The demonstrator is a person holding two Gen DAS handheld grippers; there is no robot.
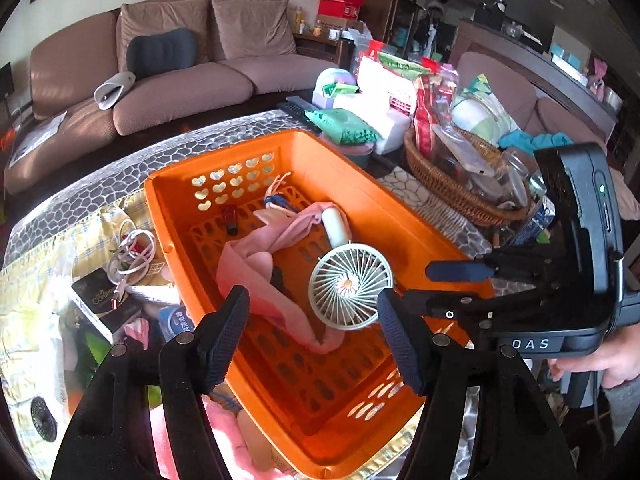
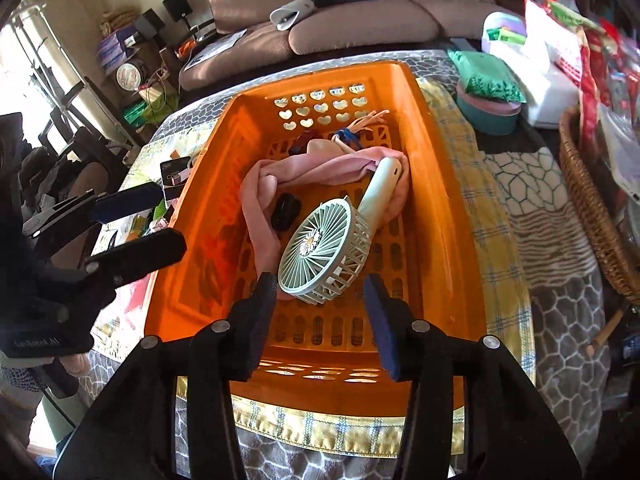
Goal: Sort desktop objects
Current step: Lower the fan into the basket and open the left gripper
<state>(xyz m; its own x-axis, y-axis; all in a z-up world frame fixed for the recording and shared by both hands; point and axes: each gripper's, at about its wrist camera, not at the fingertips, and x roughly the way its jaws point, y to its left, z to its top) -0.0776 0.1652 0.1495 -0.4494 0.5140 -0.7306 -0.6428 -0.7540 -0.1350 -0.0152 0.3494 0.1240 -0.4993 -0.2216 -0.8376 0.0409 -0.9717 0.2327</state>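
An orange plastic basket (image 1: pixel 400 216) (image 2: pixel 448 184) stands on the table. In it lie a pale green hand-held fan (image 1: pixel 350 286) (image 2: pixel 324 248), a pink cloth (image 1: pixel 256 268) (image 2: pixel 316 168), a small black object (image 2: pixel 285 206) and a doll (image 2: pixel 352 130). My left gripper (image 1: pixel 312 340) is open and empty above the basket's near left side; it also shows in the right wrist view (image 2: pixel 138 220). My right gripper (image 2: pixel 320 320) is open and empty just above the fan head; it also shows in the left wrist view (image 1: pixel 420 284).
Left of the basket lie a white cable (image 1: pixel 134 258), a black box (image 1: pixel 102 304) and other small items. A wicker basket (image 1: pixel 448 188) full of things and green and white packs (image 1: pixel 344 124) stand to the right. A brown sofa (image 1: pixel 160 64) is behind the table.
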